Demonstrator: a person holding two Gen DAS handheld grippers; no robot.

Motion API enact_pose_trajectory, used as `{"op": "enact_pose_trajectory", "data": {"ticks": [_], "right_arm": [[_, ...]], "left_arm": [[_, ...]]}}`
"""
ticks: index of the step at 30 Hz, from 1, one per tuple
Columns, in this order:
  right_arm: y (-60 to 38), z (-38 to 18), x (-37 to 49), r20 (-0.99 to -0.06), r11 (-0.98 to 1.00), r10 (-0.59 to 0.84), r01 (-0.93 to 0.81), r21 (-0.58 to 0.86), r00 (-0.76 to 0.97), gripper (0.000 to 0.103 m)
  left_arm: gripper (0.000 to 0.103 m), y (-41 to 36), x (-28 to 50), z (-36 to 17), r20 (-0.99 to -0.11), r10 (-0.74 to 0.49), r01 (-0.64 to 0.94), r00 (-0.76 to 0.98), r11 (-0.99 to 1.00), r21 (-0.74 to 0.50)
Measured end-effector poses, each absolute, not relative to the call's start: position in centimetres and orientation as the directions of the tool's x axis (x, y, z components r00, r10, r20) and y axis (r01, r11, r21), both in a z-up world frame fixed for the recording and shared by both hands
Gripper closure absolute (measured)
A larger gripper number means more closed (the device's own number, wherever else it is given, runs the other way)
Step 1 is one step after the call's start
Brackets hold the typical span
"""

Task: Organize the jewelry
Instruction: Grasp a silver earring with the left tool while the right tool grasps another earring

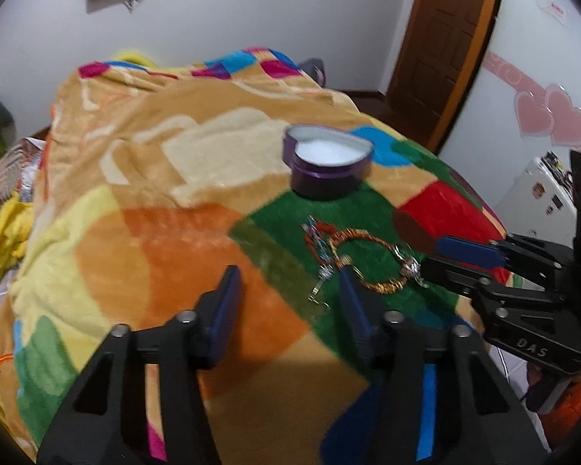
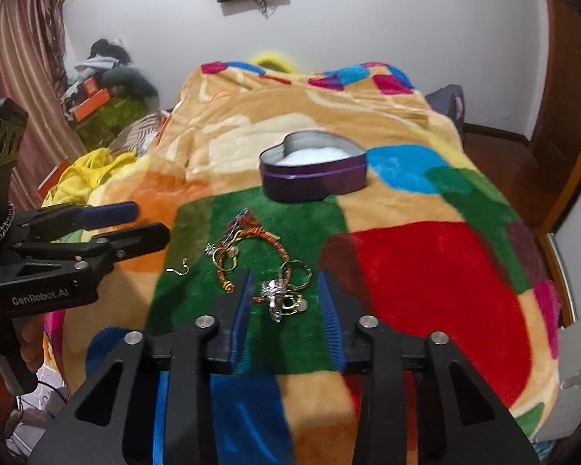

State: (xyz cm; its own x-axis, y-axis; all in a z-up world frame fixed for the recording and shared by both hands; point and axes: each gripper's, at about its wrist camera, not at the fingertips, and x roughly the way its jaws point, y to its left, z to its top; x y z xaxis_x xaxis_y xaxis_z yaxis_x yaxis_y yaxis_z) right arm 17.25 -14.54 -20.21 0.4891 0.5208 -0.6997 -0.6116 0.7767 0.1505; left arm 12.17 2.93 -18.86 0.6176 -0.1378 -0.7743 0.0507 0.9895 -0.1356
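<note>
On the blanket [image 2: 426,271] jewelry [image 2: 275,286] lies near a heart tin [image 2: 313,178]; right gripper [image 2: 284,298] gapes wide around it; left gripper [image 1: 286,290] wide too.

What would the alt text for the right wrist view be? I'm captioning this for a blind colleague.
The open right gripper hovers over a silver charm in a jewelry pile on a colorful blanket. An open heart-shaped tin sits beyond; the left gripper is at left.

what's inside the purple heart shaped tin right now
The purple heart tin is open, showing only a white lining or padding. No jewelry is visible inside; its near wall hides part of the bottom.
</note>
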Motion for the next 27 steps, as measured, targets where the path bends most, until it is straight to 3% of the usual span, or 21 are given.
{"op": "enact_pose_trajectory", "data": {"ticks": [6, 14, 18, 27], "right_arm": [[-13.9, -21.0, 17.5, -0.719, 0.76, 0.522, -0.633, 0.148, 0.458, 0.084], [-13.8, -21.4, 18.2, -0.729, 0.759, 0.522, -0.631, 0.161, 0.442, 0.086], [-13.7, -21.5, 18.1, -0.729, 0.758, 0.526, -0.631, 0.167, 0.439, 0.089], [-13.9, -20.9, 17.9, -0.718, 0.764, 0.525, -0.625, 0.16, 0.458, 0.089]], "left_arm": [[0.073, 1.9, 13.2, -20.2, -0.796, -0.176, 0.102, 0.578, 0.984, -0.144], [0.08, 1.8, 14.6, -21.3, -0.81, -0.198, 0.119, 0.551, 0.98, -0.159], [0.095, 1.7, 14.9, -21.6, -0.81, -0.203, 0.126, 0.55, 0.979, -0.16], [0.095, 1.9, 14.3, -20.5, -0.789, -0.207, 0.122, 0.579, 0.978, -0.167]]}}
